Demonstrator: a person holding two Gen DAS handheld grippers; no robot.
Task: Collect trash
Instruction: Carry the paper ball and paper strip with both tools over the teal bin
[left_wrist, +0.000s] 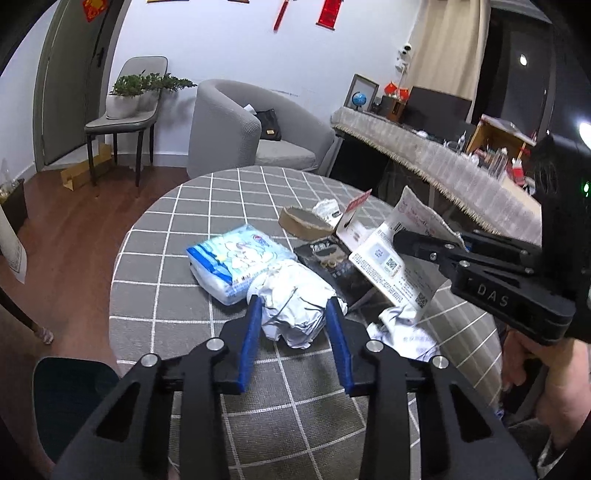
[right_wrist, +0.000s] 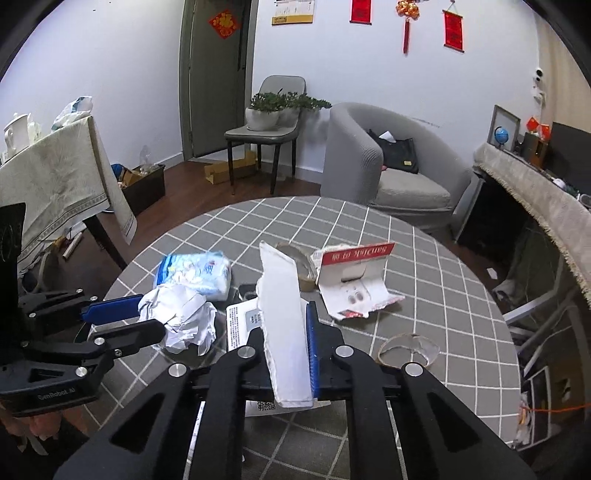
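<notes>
While crumpled paper sits between left tongs, right tongs pinch a packet.

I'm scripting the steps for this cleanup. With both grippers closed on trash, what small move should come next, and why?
Probably lift both straight up off the round table. The left gripper is clamped on the crumpled white paper, and the right gripper pinches the white pouch. No bin is clearly visible, so clearing the other litter comes first.
</notes>
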